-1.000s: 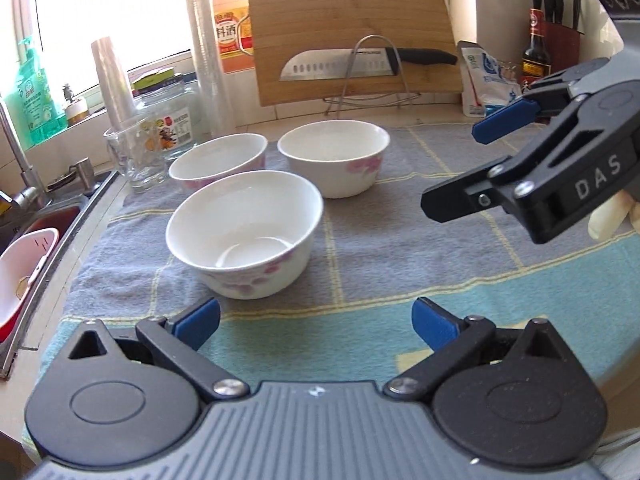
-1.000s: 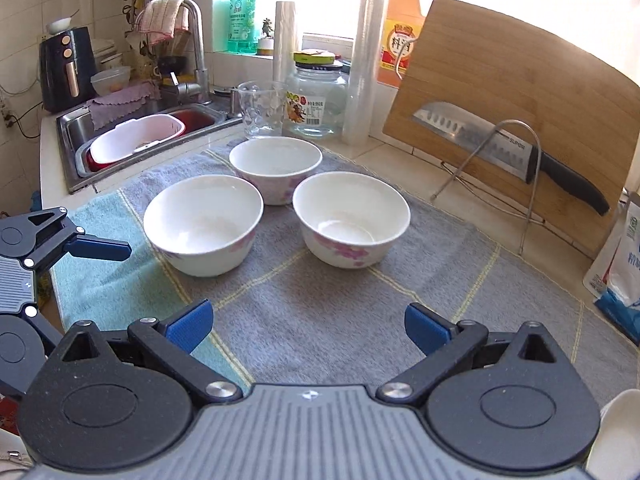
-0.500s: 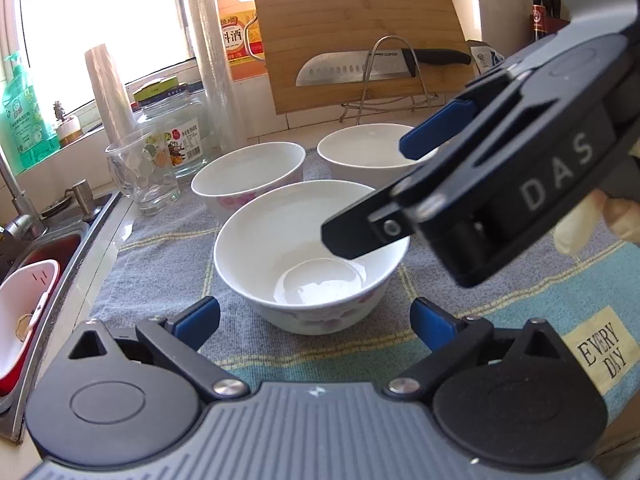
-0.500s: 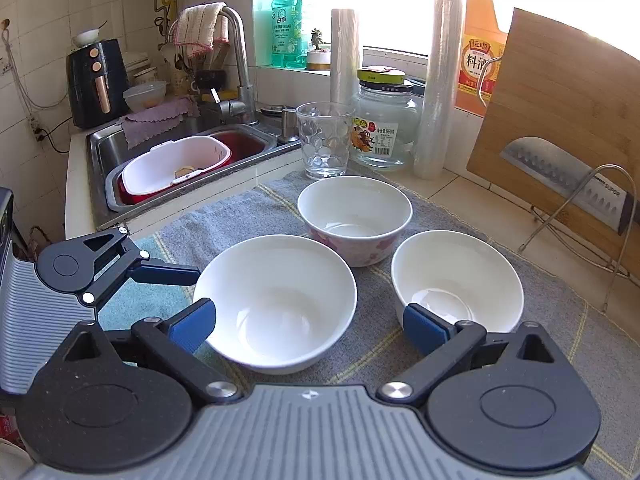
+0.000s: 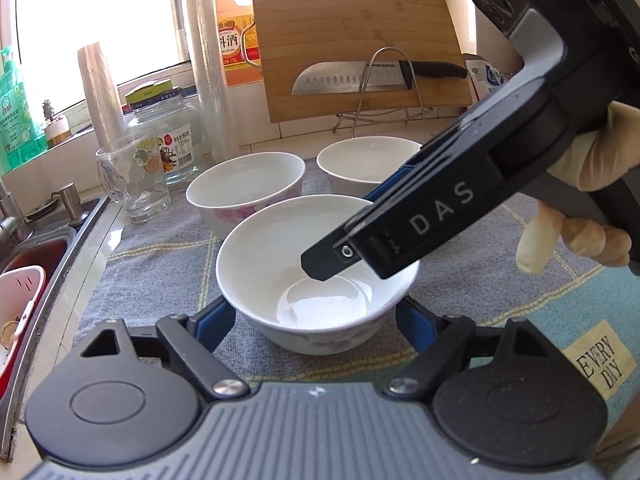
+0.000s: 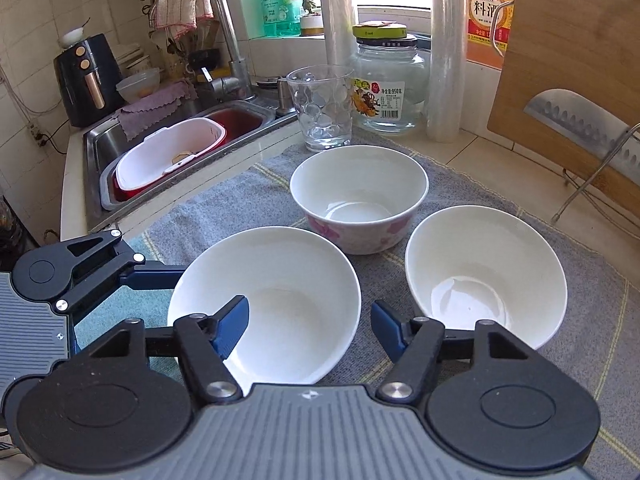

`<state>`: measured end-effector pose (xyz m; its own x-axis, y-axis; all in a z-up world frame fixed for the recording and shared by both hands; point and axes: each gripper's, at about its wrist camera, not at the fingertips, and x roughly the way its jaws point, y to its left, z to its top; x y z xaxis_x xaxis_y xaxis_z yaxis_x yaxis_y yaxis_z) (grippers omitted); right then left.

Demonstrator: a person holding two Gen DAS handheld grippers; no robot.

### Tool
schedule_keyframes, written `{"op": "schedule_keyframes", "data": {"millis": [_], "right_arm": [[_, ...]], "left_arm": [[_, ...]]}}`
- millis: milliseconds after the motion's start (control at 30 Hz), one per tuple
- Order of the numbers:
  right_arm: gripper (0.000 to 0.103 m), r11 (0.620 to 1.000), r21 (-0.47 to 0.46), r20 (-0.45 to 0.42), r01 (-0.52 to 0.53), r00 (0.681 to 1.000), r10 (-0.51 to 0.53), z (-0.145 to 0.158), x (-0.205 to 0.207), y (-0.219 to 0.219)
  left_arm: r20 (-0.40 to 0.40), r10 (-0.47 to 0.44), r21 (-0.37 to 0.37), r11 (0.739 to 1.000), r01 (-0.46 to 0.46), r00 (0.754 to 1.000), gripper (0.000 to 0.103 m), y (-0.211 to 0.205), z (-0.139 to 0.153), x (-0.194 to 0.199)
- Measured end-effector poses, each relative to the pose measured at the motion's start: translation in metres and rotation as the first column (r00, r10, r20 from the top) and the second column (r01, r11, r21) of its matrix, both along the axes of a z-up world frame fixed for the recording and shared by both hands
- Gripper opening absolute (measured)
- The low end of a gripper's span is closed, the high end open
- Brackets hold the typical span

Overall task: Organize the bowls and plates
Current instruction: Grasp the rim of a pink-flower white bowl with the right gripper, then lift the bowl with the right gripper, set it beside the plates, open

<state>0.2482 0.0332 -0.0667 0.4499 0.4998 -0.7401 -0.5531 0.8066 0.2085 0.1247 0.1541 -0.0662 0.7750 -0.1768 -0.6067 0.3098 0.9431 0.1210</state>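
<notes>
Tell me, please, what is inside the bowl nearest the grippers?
The near bowl holds no food. One finger of the right gripper, whose jaws have just been closing, reaches inside; the other is outside its wall. The gripper body hides the near inner side.

Home kitchen: sink point(image 6: 188, 136), faucet point(image 6: 228, 36), cutting board point(image 5: 360, 44).

Strong daylight pours in through the window point(image 5: 92, 12) behind the table, which is blown out to plain white in both views. It leaves bright glare on the base of the nearest bowl point(image 5: 320, 304) and a sheen on the knife blade point(image 5: 340, 80). Soft shadows fall toward the camera on the grey towel point(image 6: 248, 208). Both pictures are sharp, without motion blur. Fisheye distortion bends the cutting board point(image 5: 360, 44) and the tiled wall point(image 6: 36, 20) near the edges, and the frame corners go dark.
</notes>
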Motion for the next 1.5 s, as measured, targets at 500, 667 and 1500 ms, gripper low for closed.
{"op": "schedule_keyframes", "data": {"millis": [500, 667, 1500], "right_arm": [[0.069, 0.999, 0.039, -0.031, 0.004, 1.000, -0.003, 0.005, -0.004, -0.004], [0.069, 0.999, 0.033, -0.031, 0.009, 0.999, -0.008, 0.013, -0.017, -0.011], [0.070, 0.975, 0.030, -0.031, 0.221, 0.975, -0.220, 0.033, -0.097, -0.109]], "left_arm": [[-0.016, -0.013, 0.010, 1.000, 0.013, 1.000, 0.087, -0.004, 0.005, -0.002], [-0.020, -0.040, 0.005, 0.999, 0.041, 0.999, 0.087, -0.009, 0.012, -0.010], [-0.041, -0.271, -0.032, 0.962, 0.270, 0.962, 0.087, -0.082, 0.029, -0.043]]}}
